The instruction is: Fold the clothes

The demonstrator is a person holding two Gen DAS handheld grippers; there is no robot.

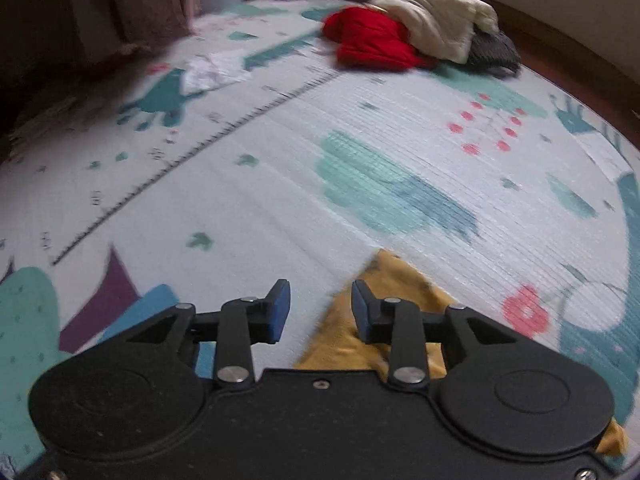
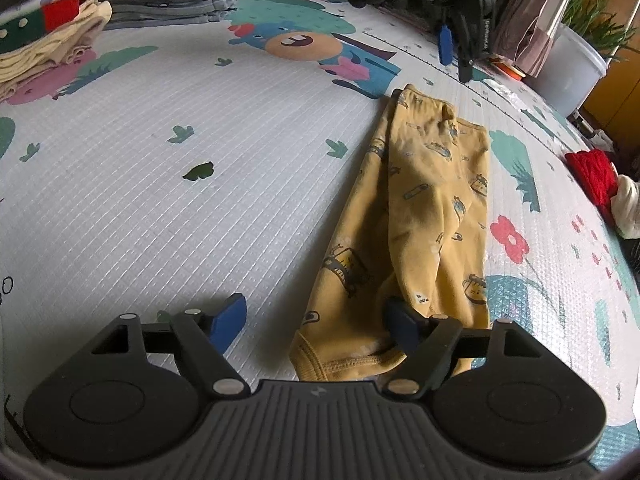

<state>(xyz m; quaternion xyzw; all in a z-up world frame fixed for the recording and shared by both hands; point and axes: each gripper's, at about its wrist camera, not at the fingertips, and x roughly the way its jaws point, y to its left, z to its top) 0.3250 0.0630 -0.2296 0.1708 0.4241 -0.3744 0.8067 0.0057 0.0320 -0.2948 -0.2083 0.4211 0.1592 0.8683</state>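
Left wrist view: the left gripper [image 1: 320, 312] hovers low over a patterned play mat [image 1: 280, 184], its blue pads apart with nothing between them; the right-hand pad sits over a corner of a yellow garment [image 1: 396, 280] without pinching it. At the far edge of the mat lies an unfolded heap: a red garment [image 1: 372, 44], a cream garment [image 1: 436, 24] and a grey knit piece [image 1: 494, 54], all touching one another. Right wrist view: the right gripper [image 2: 316, 324] stands wide open, one pad over bare mat, the other resting at the waistband end of the yellow garment, which looks like small printed trousers lying lengthwise, seemingly doubled leg over leg but rumpled. At the upper left are stacks of folded clothes [image 2: 172, 4], so a good share of the work appears done. Left to do, by my judgement: finish folding the trousers, then the far heap.
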